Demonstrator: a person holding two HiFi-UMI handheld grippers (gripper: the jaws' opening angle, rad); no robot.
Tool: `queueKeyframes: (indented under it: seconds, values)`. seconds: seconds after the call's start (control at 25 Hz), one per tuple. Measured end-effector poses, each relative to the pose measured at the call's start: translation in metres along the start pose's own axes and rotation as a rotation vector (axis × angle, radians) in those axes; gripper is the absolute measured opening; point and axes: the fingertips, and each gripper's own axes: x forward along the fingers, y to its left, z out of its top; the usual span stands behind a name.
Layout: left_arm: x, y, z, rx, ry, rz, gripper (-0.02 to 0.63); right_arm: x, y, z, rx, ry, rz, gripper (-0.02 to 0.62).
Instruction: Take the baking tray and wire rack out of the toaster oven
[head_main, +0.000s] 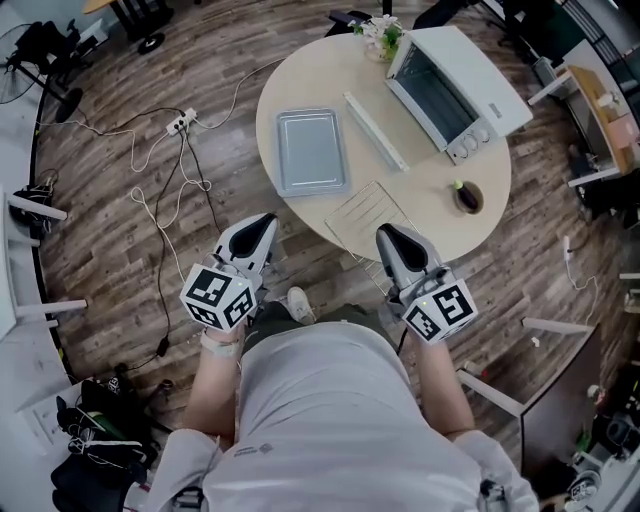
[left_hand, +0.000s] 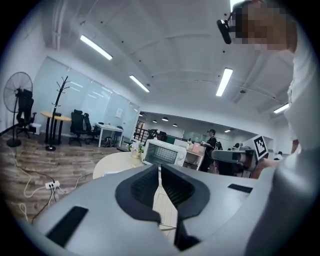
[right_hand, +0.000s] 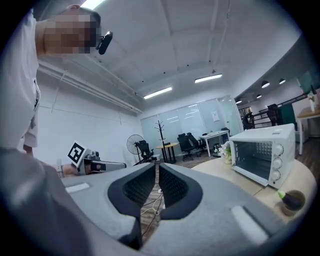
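Lying flat on the round bench (head_main: 300, 80), the baking tray (head_main: 312, 152) is seen left of the toaster oven (head_main: 455, 85). The wire rack (head_main: 372, 215) is set at the near rim, seemingly overhanging. The left claw (head_main: 265, 224) and right claw (head_main: 388, 236) are closed, empty. The rack could be knocked off if brushed.

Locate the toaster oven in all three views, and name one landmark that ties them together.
Head view: toaster oven at upper right, on the far side of the round table.
Left gripper view: toaster oven at the centre, small and distant.
Right gripper view: toaster oven at the right, large, door facing left.
Shared landmark: the flowers beside the oven, also seen at and.
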Motion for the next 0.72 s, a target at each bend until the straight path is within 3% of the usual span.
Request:
queueKeyframes:
  seconds: [0.32,0.52,0.72]
  values:
    - [-0.011,-0.006,0.024,0.133,-0.063,-0.038,0.003,0.023,0.024,0.003,-0.117,-0.002,-0.023,0.028]
    - [-0.008,-0.009,0.02,0.157,-0.056,-0.065,0.003,0.037,0.033,-0.005,-0.135,0.009,-0.004,0.028]
    - [-0.006,-0.006,0.014,0.124,-0.047,-0.102,0.003,0.048,0.039,-0.017,-0.117,0.031,-0.006,0.028]
